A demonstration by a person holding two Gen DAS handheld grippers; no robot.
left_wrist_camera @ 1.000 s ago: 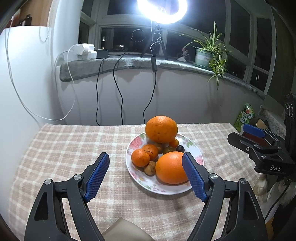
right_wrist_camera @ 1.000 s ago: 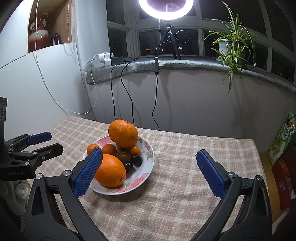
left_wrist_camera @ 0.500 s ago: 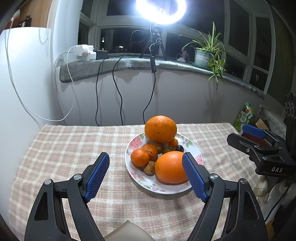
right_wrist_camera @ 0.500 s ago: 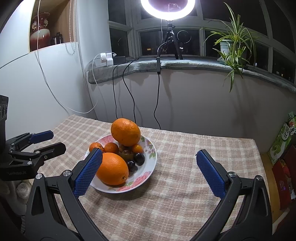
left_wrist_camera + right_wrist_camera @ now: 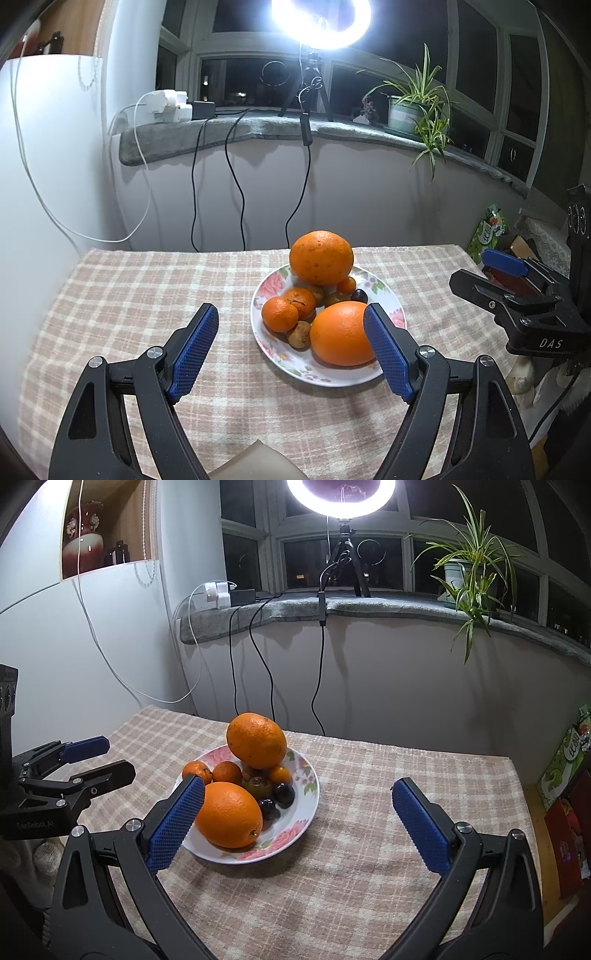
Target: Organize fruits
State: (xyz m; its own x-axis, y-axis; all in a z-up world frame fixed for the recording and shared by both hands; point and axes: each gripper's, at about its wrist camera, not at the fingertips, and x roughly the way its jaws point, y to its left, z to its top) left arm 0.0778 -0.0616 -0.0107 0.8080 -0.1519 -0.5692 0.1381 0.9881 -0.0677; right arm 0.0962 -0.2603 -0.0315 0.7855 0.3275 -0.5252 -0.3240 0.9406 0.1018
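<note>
A floral white plate [image 5: 384, 374] [image 5: 308, 797] sits on the checked tablecloth, piled with fruit. A big orange [image 5: 320, 257] [image 5: 256, 740] rests on top at the back. A second big orange [image 5: 341, 333] [image 5: 229, 814] lies at the plate's front. Two small mandarins [image 5: 279, 314] [image 5: 197, 771], brownish small fruits and dark plums [image 5: 283, 793] lie between them. My left gripper [image 5: 291, 343] is open and empty, just short of the plate. My right gripper [image 5: 297, 819] is open and empty, its left finger by the front orange.
The checked tablecloth [image 5: 129, 295] covers the table up to a white wall with hanging cables. A grey windowsill holds a ring light [image 5: 341, 498] and a potted plant [image 5: 465, 572]. Boxes and a green packet [image 5: 565, 764] stand past the table's right edge.
Both grippers have drifted slightly; in the right wrist view the plate has shifted a little rightward and nearer. The fruits have not moved. Both jaws stay open.
</note>
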